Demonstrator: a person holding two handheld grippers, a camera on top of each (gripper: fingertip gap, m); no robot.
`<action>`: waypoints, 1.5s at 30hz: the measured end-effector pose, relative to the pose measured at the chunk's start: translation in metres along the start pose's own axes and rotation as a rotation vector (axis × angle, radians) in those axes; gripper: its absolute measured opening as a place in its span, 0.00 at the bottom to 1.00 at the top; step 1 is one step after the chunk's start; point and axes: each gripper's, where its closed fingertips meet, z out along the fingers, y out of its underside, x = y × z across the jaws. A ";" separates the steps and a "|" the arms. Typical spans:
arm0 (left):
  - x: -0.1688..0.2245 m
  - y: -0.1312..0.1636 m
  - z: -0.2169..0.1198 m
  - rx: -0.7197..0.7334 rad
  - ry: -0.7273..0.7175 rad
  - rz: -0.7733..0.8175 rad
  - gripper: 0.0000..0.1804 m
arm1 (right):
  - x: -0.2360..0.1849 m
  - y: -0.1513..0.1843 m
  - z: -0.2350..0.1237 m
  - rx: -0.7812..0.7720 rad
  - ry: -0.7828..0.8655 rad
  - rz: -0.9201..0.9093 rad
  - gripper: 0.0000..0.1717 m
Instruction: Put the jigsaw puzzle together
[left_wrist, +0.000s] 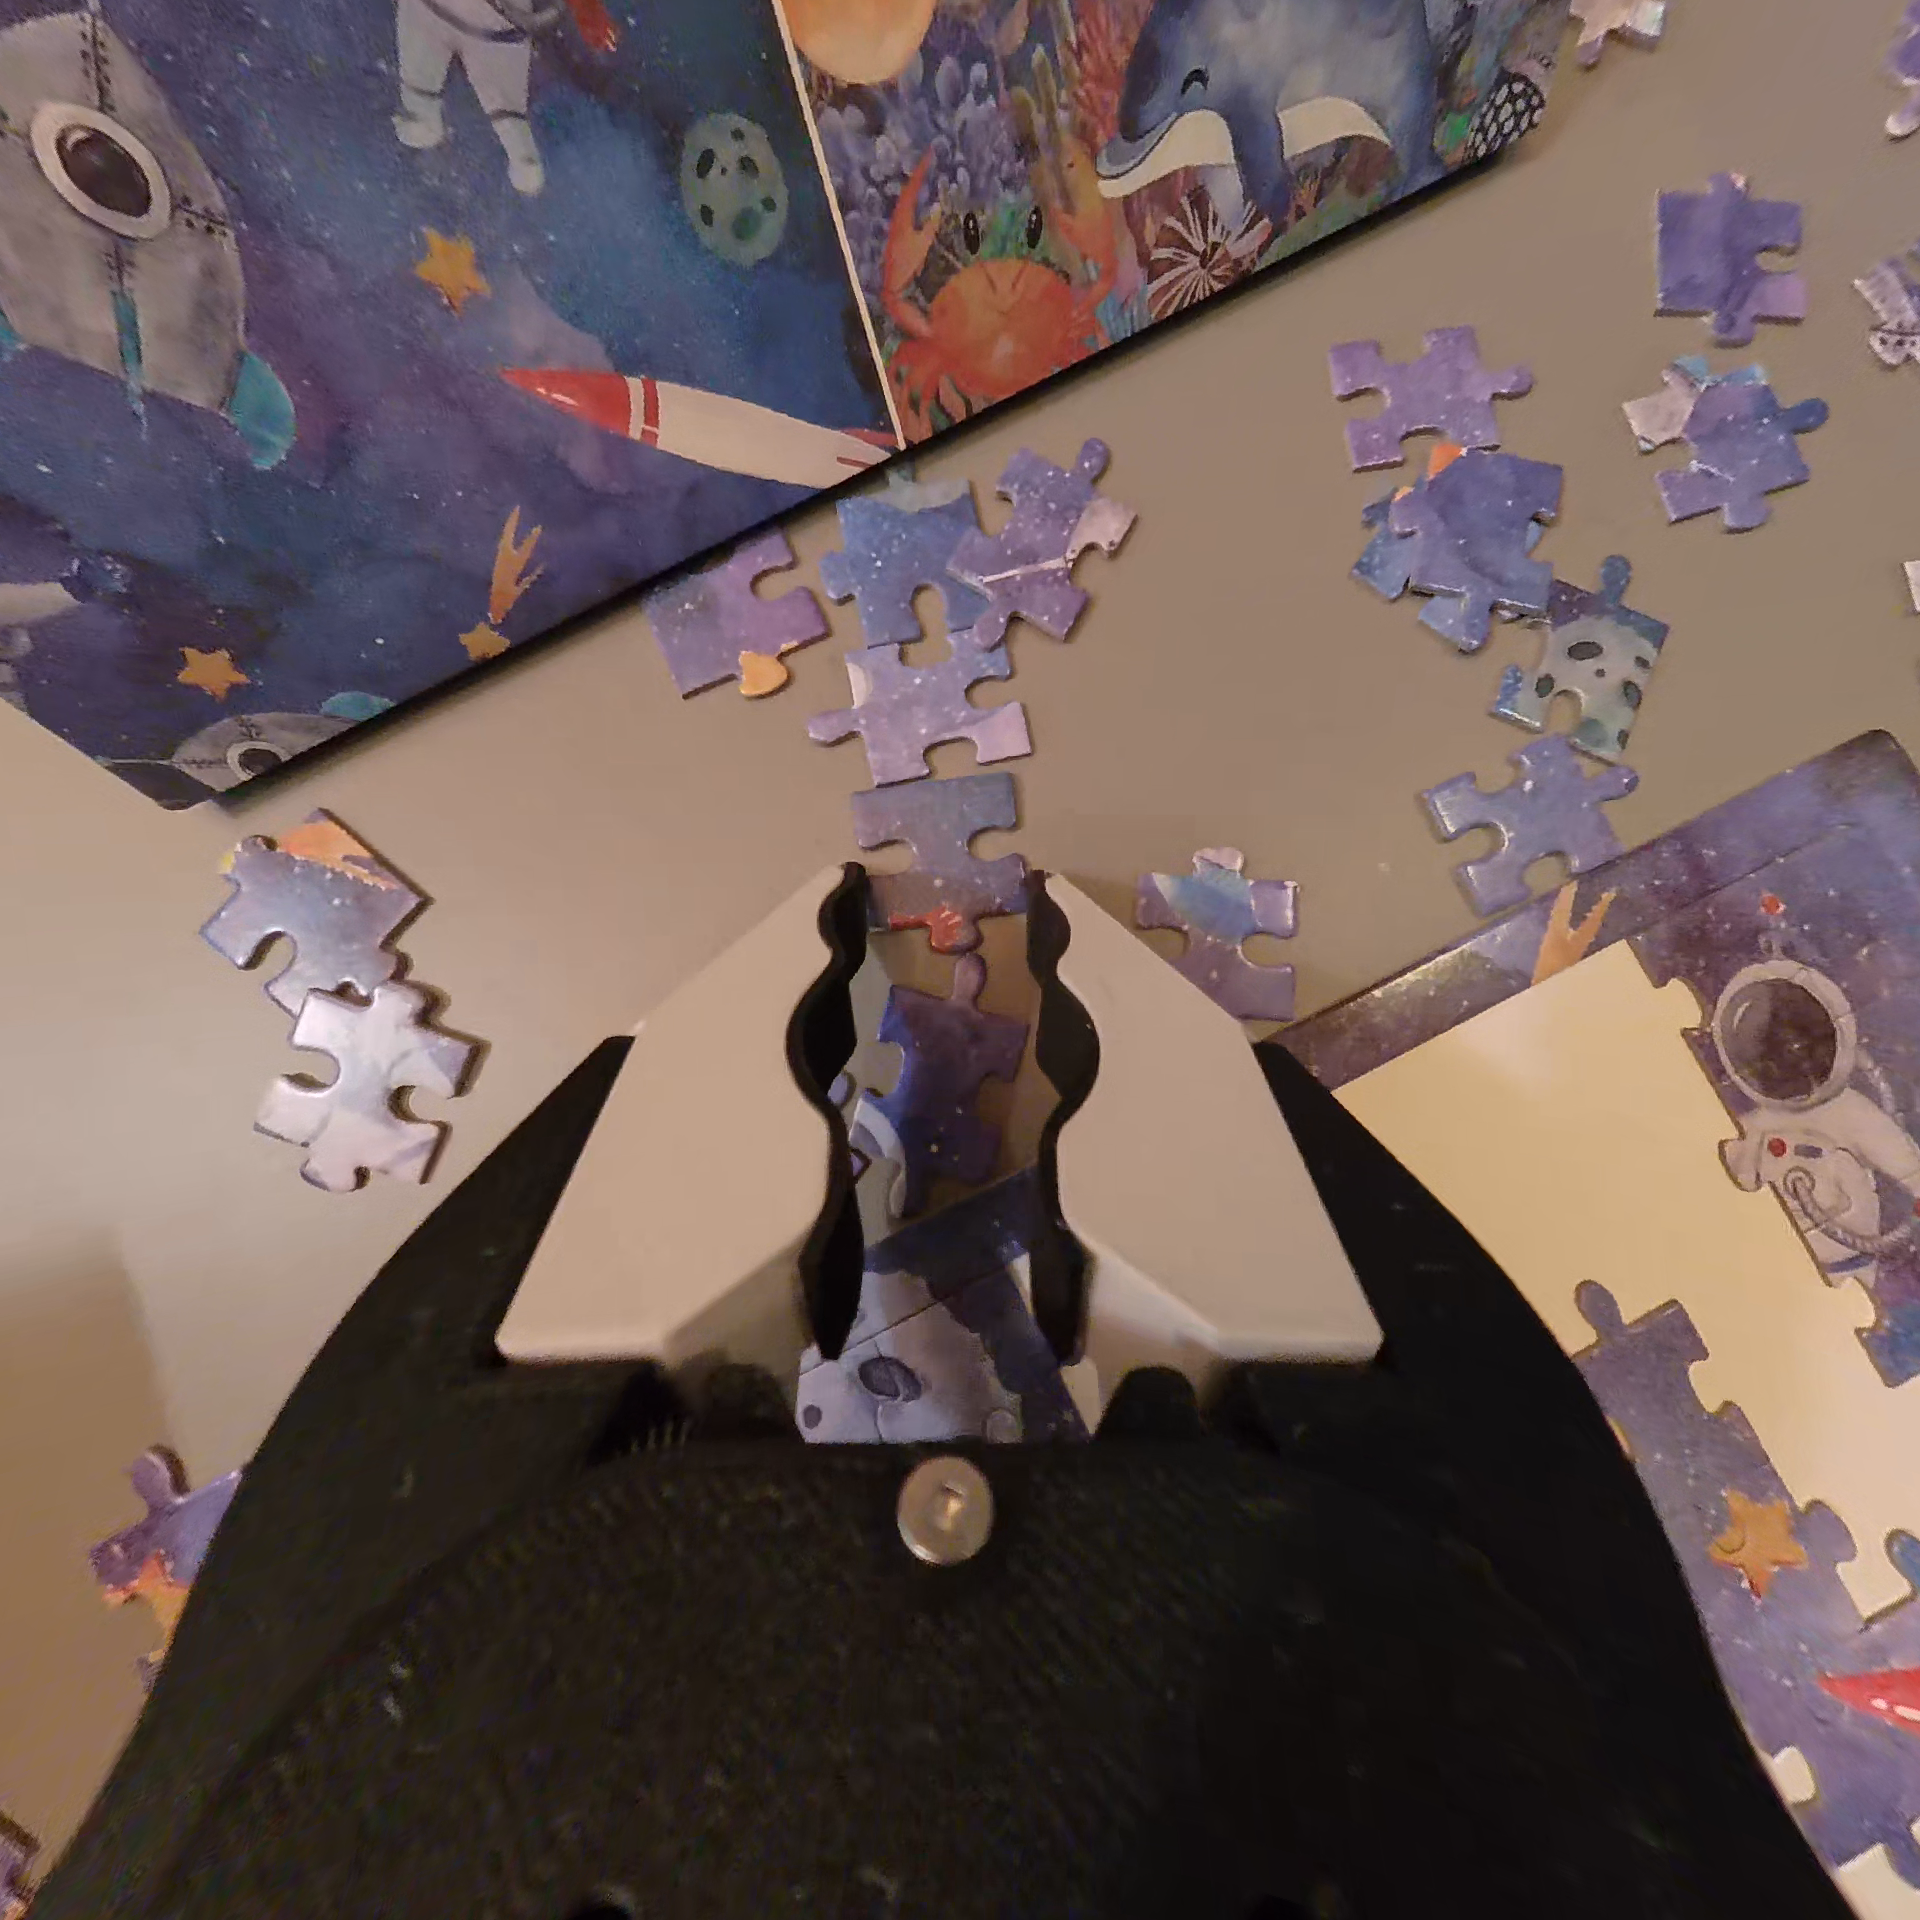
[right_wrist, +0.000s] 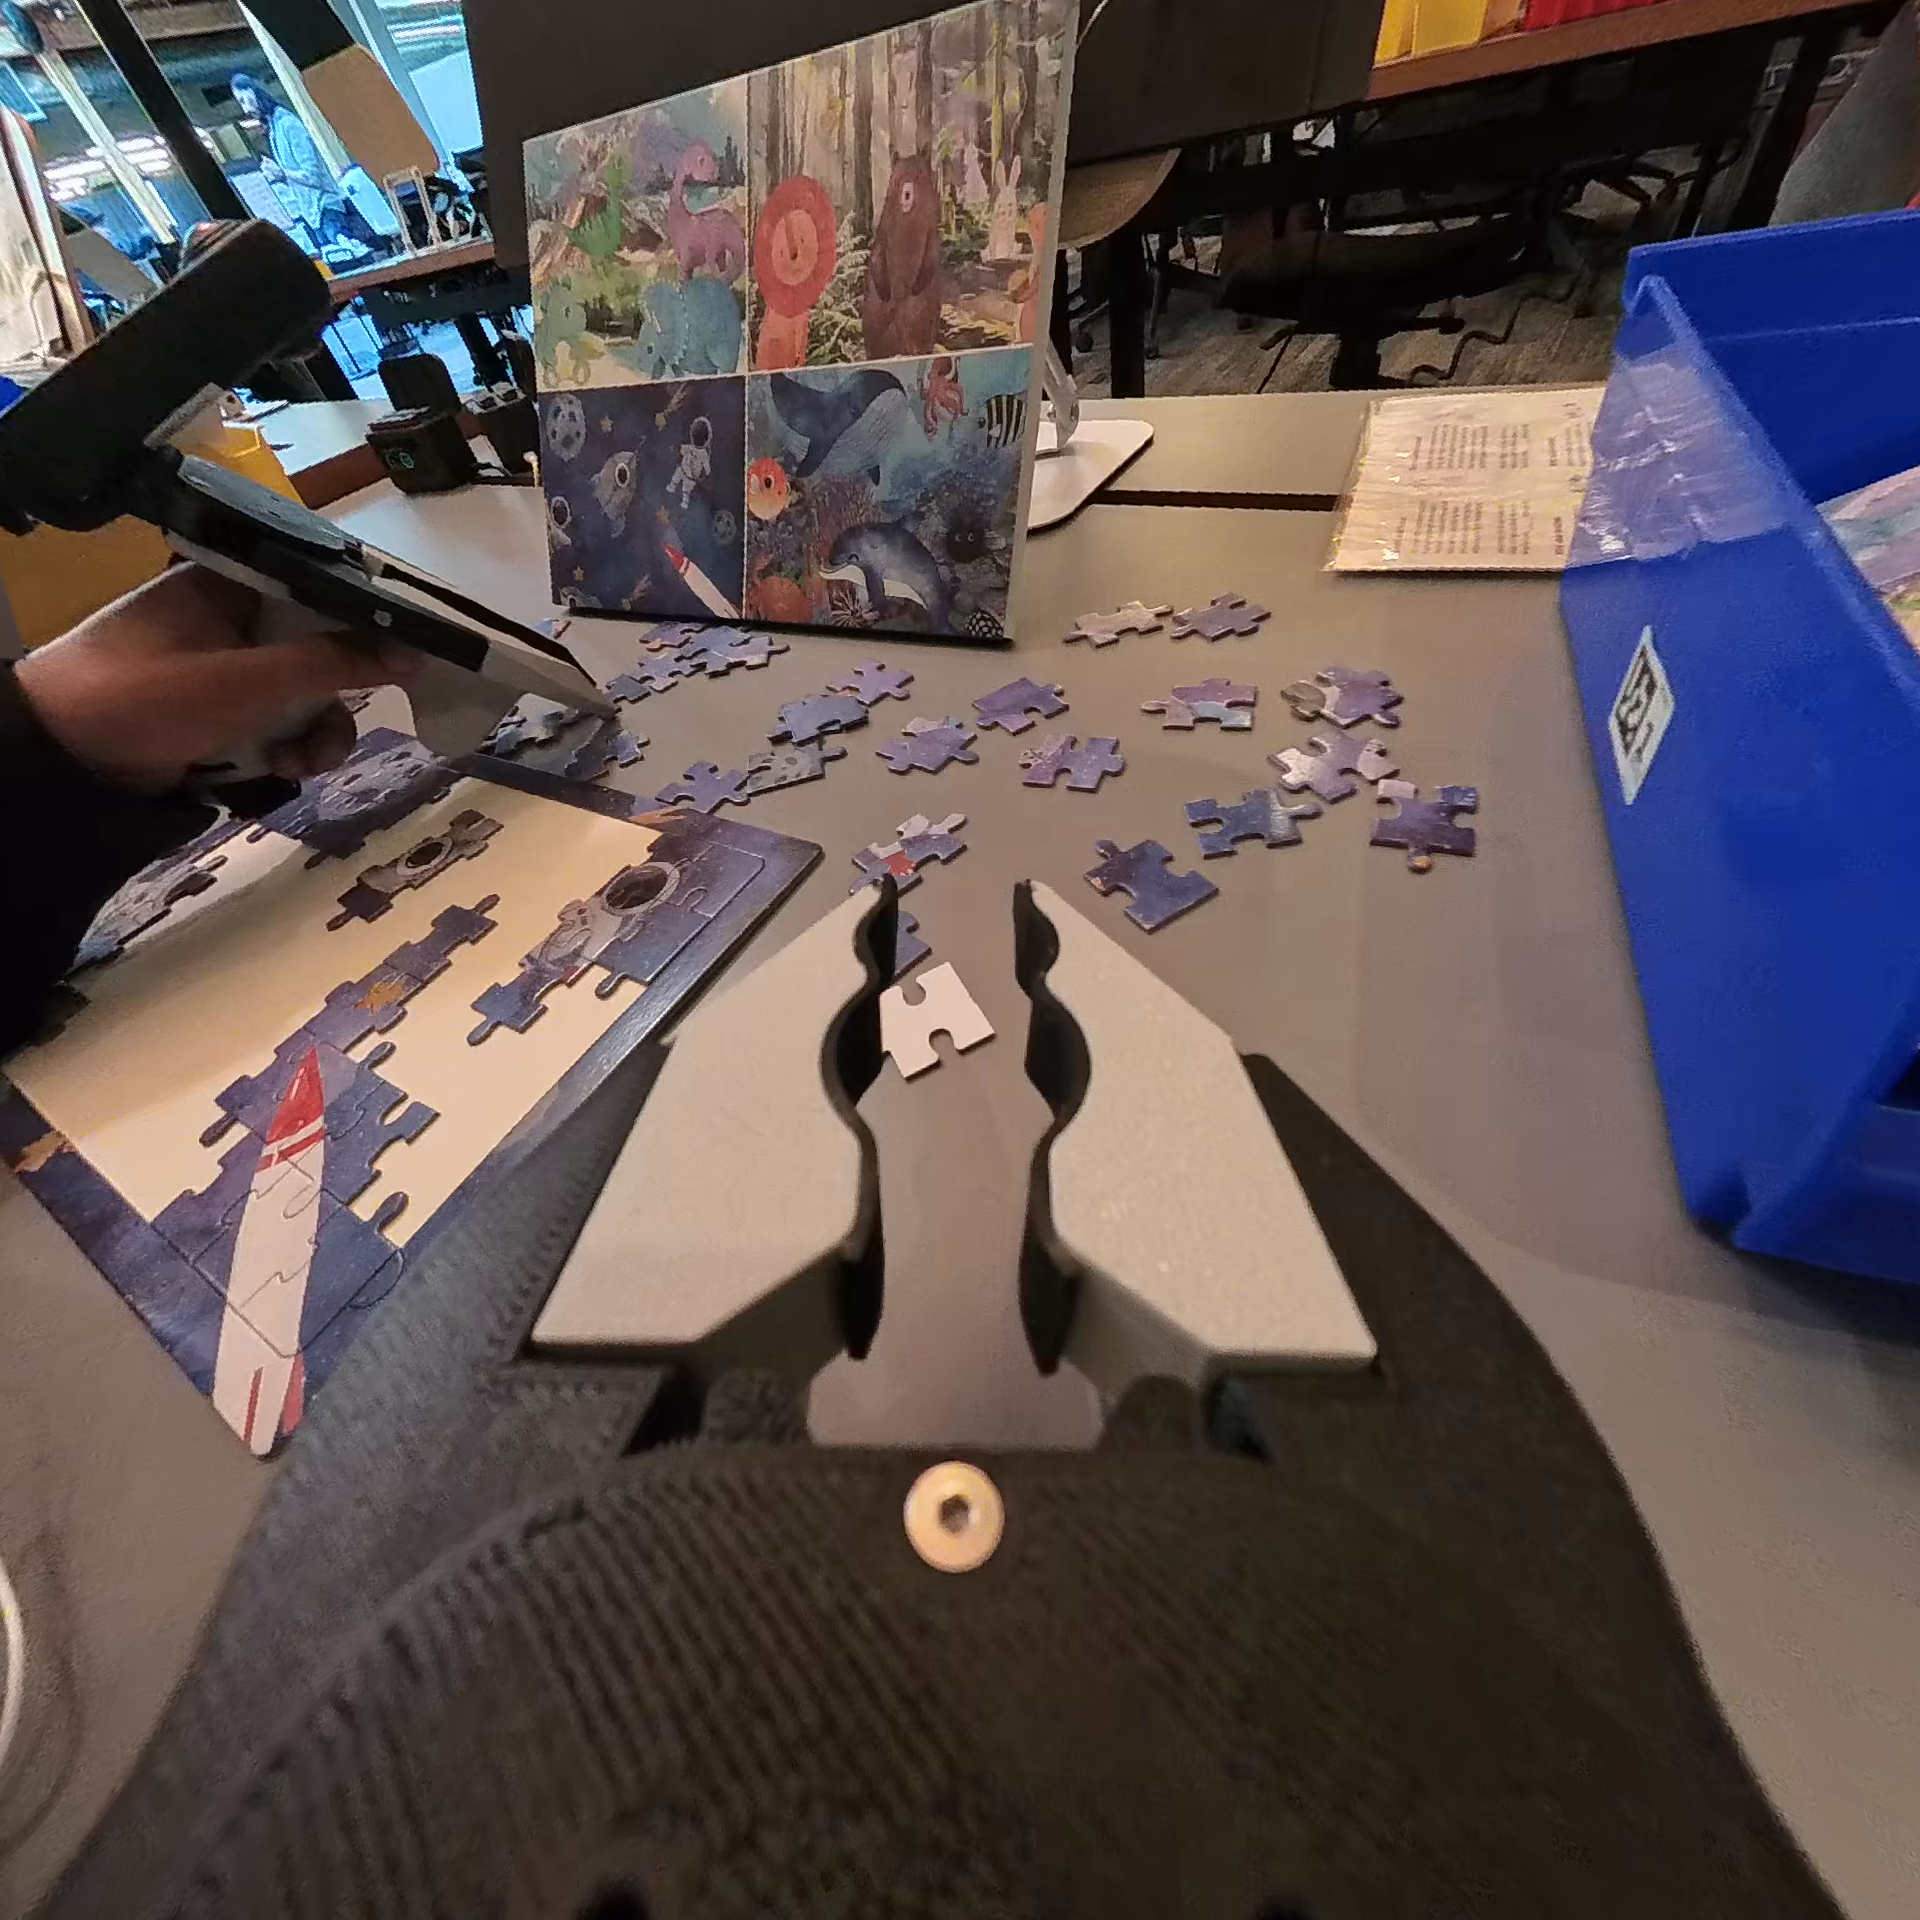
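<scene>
My left gripper (left_wrist: 945, 883) points down at the grey table (left_wrist: 623, 883), its tips on either side of a purple puzzle piece with a red spot (left_wrist: 940, 862) that lies flat. I see no firm pinch, so I take the jaws as open. A darker purple piece (left_wrist: 956, 1081) lies under the fingers. In the right wrist view the left gripper (right_wrist: 582, 696) touches down among pieces by the puzzle board (right_wrist: 727, 862). My right gripper (right_wrist: 956, 894) hovers open and empty over a white face-down piece (right_wrist: 935, 1018).
A picture box (left_wrist: 416, 312) stands upright behind the pieces; it also shows in the right wrist view (right_wrist: 790, 343). Several loose purple pieces (right_wrist: 1153, 883) are scattered on the table. A blue bin (right_wrist: 1766, 831) stands at the right, with a sleeved paper sheet (right_wrist: 1455, 488) behind it. A hand (right_wrist: 208, 686) holds the left gripper.
</scene>
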 end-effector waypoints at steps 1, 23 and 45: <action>0.000 -0.001 -0.001 0.007 0.004 0.008 0.16 | 0.000 0.000 0.000 0.001 0.001 0.000 0.12; 0.210 0.044 -0.045 0.006 0.676 0.945 0.16 | -0.002 -0.002 -0.002 0.022 -0.010 -0.004 0.12; 0.201 0.041 -0.037 -0.009 0.683 0.910 0.17 | -0.003 -0.003 -0.003 0.028 -0.016 0.002 0.11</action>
